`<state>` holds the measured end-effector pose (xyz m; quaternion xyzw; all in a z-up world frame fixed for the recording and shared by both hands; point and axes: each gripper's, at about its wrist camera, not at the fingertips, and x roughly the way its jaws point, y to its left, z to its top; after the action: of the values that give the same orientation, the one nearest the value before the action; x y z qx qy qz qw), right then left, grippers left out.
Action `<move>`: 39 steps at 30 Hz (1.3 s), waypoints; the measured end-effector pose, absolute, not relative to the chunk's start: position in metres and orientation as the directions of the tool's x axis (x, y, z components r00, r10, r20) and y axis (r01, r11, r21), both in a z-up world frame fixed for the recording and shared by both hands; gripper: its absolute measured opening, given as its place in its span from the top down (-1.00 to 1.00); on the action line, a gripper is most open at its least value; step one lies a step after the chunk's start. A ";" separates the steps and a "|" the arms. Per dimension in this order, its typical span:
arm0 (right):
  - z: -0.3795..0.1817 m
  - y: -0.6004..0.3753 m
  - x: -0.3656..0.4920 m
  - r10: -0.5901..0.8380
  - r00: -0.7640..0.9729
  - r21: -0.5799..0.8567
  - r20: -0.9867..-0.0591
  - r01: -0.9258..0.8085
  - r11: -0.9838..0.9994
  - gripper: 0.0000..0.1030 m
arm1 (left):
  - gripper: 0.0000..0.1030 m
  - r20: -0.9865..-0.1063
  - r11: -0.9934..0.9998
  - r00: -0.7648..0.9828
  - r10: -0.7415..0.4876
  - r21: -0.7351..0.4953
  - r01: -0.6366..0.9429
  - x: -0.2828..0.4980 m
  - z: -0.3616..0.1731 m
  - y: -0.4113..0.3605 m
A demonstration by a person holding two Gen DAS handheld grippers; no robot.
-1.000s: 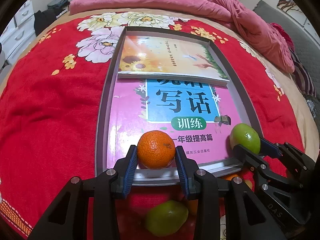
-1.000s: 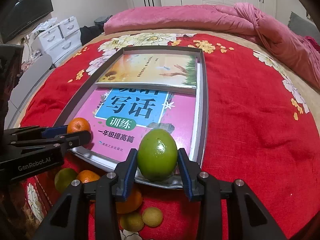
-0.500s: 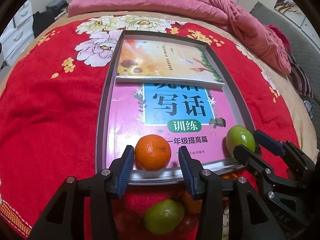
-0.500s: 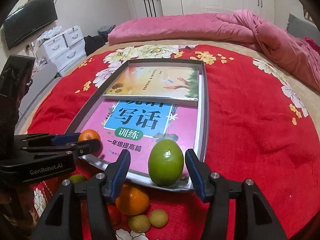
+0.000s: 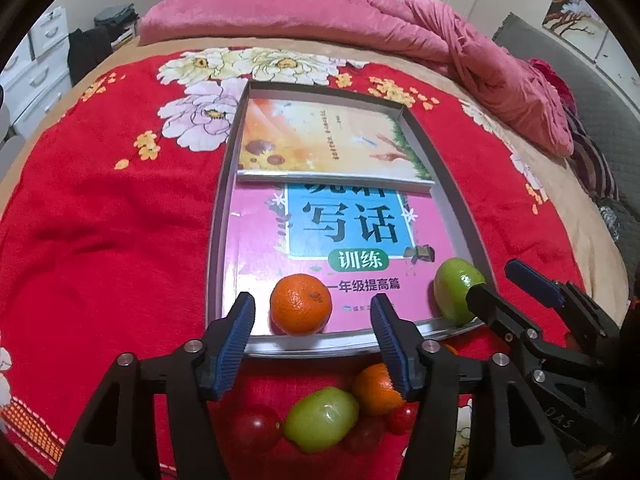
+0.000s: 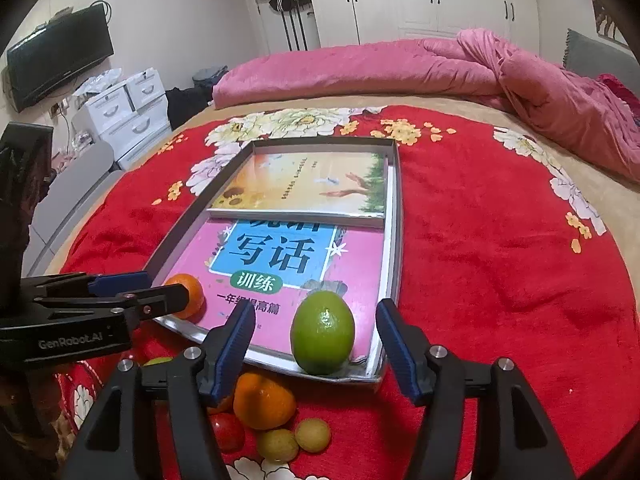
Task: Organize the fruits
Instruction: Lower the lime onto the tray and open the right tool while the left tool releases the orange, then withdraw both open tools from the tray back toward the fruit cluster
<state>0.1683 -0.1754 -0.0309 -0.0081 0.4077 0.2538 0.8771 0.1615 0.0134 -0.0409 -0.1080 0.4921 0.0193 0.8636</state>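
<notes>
In the tray [image 5: 216,248], my left tool [image 5: 312,320] has just opened around the orange [image 5: 301,309]; my right tool [image 6: 316,322] has just opened around the lime [image 6: 322,332].

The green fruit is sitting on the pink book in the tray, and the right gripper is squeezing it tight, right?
Not quite. The green fruit does sit on the pink book in the tray, but the right gripper isn't squeezing it: the right wrist view shows its jaws, just opened, clear of both sides.
</notes>
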 end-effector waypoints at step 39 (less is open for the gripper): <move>0.017 -0.211 0.140 0.485 0.669 0.251 -0.563 -0.422 0.871 -0.84 | -0.49 -0.782 0.972 0.617 -0.087 -0.203 -0.120 0.124 0.024 0.025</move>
<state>0.1397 -0.2111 0.0170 0.0496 0.3223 0.2486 0.9121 0.1244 0.0254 0.0239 -0.1182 0.4378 0.0091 0.8912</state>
